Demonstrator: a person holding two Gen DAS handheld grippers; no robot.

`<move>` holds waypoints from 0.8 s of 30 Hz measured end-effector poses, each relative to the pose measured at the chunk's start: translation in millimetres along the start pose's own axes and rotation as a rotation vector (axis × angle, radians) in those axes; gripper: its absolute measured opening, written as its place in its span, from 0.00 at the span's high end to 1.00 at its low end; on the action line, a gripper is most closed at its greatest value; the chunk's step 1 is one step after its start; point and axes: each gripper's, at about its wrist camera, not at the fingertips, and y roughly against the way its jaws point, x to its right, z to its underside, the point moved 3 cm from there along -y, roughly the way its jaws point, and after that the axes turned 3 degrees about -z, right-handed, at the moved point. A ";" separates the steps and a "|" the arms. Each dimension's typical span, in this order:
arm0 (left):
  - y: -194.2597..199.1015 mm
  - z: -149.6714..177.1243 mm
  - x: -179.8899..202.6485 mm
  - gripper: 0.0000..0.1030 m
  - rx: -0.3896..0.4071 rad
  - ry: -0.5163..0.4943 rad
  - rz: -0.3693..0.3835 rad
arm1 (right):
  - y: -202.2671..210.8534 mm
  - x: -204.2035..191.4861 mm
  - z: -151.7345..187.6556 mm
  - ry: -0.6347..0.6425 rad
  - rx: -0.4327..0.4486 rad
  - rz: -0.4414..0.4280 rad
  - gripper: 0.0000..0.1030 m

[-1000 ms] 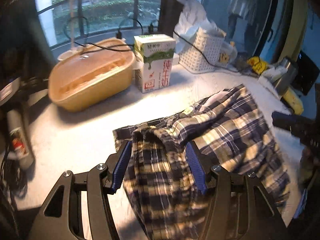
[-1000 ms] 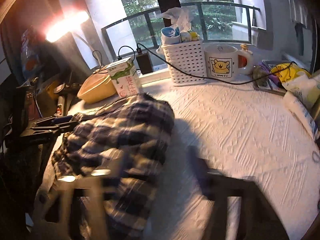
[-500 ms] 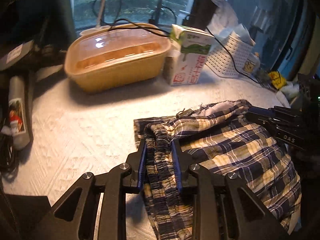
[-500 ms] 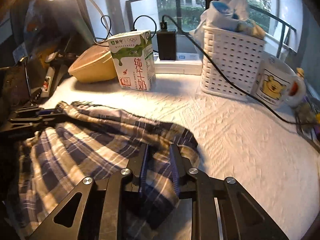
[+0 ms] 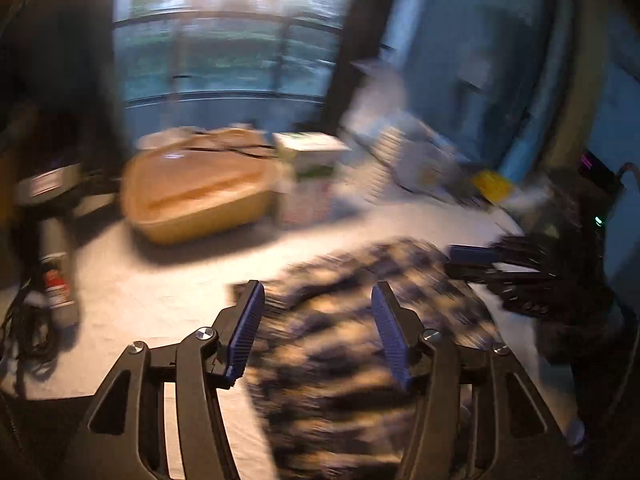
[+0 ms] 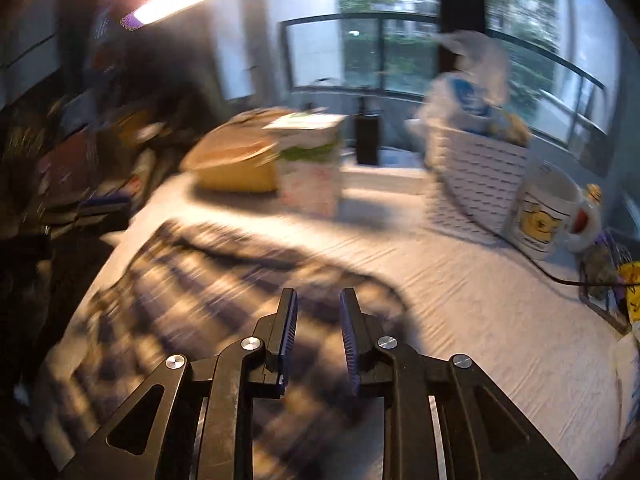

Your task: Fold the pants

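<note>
The plaid pants (image 5: pixel 360 340) lie bunched on the white textured tabletop (image 5: pixel 160 292), blurred by motion. My left gripper (image 5: pixel 316 332) is wide open above the pants' left part, nothing between its blue pads. My right gripper (image 6: pixel 316 332) hovers over the pants (image 6: pixel 192 292) near their right edge, its jaws a narrow gap apart with no cloth between them. The right gripper also shows in the left wrist view (image 5: pixel 500 264) at the pants' far right edge.
A tan lidded container (image 5: pixel 196 192), a milk carton (image 5: pixel 308 176) and a white basket (image 6: pixel 480 176) stand along the back by the window. A bear mug (image 6: pixel 544 216) and a black cable (image 6: pixel 560 280) are at the right. Clutter lies at the table's left edge (image 5: pixel 52 264).
Both grippers have let go of the pants and lifted away. The left jaws opened wide, the right jaws opened slightly. Both views are now blurred by motion.
</note>
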 end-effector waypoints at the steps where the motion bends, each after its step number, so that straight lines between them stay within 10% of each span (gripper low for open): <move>1: -5.8 4.6 7.3 0.46 -0.023 -0.027 0.015 | -0.7 -9.7 4.4 0.023 -0.015 -0.024 0.78; 6: -50.9 32.2 8.4 0.46 -0.183 -0.037 -0.039 | -22.4 -38.3 32.9 0.086 -0.119 -0.051 0.75; 24: -18.2 34.2 -2.1 0.46 -0.145 0.004 -0.141 | 45.5 -14.8 116.0 0.067 -0.202 0.019 0.50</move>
